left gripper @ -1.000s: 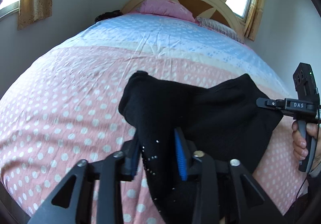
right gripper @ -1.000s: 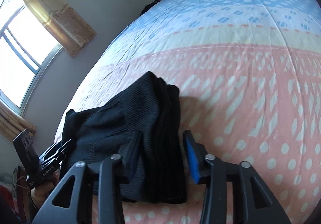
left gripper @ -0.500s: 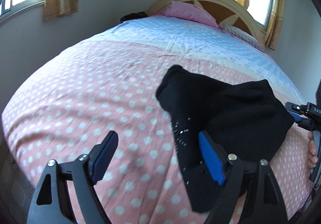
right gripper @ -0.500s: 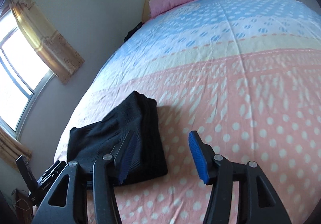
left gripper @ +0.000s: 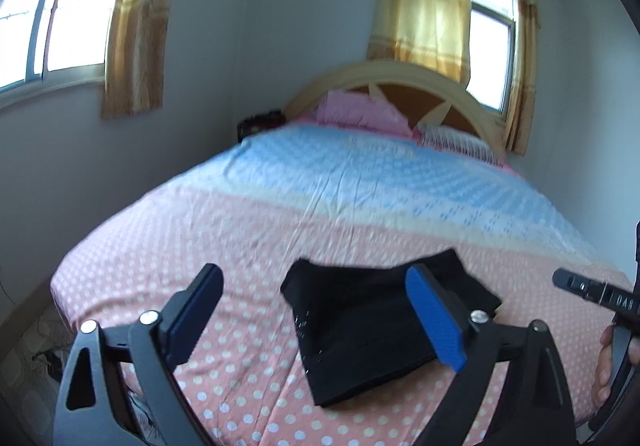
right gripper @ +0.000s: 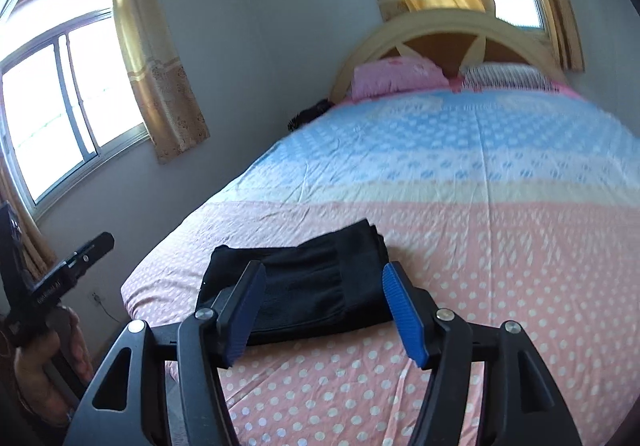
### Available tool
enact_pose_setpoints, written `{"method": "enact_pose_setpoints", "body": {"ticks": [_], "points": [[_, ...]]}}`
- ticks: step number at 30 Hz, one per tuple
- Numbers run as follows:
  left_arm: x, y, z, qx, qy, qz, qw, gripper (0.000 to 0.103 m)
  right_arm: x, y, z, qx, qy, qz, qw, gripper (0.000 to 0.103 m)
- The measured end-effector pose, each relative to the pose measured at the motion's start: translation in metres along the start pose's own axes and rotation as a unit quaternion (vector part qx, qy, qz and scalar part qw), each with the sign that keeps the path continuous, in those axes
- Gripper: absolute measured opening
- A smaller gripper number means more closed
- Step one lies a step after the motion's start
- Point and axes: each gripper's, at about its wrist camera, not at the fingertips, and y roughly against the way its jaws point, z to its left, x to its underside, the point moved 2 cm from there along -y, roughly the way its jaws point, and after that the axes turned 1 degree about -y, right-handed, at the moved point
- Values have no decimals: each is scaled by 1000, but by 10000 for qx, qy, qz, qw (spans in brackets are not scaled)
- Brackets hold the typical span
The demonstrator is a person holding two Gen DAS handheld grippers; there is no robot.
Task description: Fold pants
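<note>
The black pants lie folded into a compact rectangle on the pink dotted part of the bed, near its foot edge. They also show in the right wrist view. My left gripper is open and empty, held back above and in front of the pants. My right gripper is open and empty too, raised off the pants. The right gripper's body shows at the right edge of the left wrist view, and the left gripper's body at the left edge of the right wrist view.
The bed has a pink and blue dotted sheet, with a pink pillow and a patterned pillow by the curved wooden headboard. Windows with yellow curtains are on two walls. The floor lies left of the bed.
Both grippers opened, let go of the pants and pulled back and up from the bed. The pants now lie flat and folded on the sheet.
</note>
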Motion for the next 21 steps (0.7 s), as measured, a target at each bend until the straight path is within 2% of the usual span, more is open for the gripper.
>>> {"method": "enact_pose_setpoints", "body": {"ticks": [9, 21], "points": [[-22, 36, -19, 119, -223, -494, 9985, 103, -2, 36, 10, 174, 257, -315, 9990, 65], [-9, 31, -32, 174, -324, -369, 9986, 103, 3, 40, 8, 198, 186, -293, 9992, 65]]}}
